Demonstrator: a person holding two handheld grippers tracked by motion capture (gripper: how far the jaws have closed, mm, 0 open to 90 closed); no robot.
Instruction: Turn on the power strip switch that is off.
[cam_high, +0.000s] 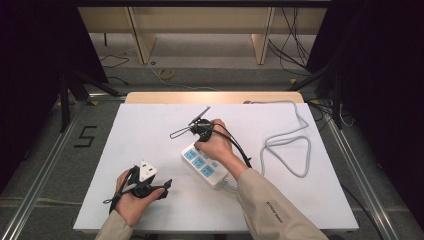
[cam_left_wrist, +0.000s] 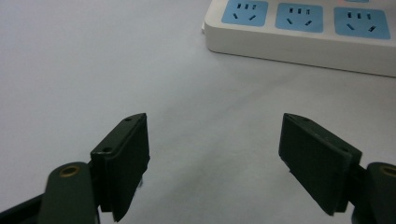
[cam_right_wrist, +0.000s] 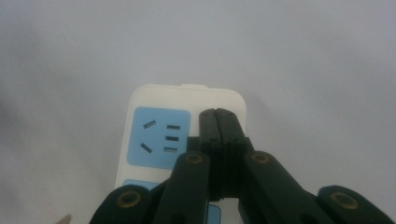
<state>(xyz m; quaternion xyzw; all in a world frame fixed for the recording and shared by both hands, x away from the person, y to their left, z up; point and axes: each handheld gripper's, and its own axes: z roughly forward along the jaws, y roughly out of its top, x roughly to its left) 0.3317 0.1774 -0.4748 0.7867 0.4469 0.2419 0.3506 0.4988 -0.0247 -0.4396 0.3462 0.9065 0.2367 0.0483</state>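
High view: white power strip (cam_high: 205, 166) near middle of white table (cam_high: 150, 130), grey cord (cam_high: 287, 142) looping off to right. Right gripper (cam_right_wrist: 222, 122) over strip's far end, jaws pressed together beside blue socket (cam_right_wrist: 160, 137), pinching nothing. Left gripper (cam_left_wrist: 215, 158) near table's front left, jaws spread, empty, strip just ahead.

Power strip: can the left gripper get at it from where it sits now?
Probably yes. The left gripper is open, with bare table between it and the power strip; the right gripper is over the far end.
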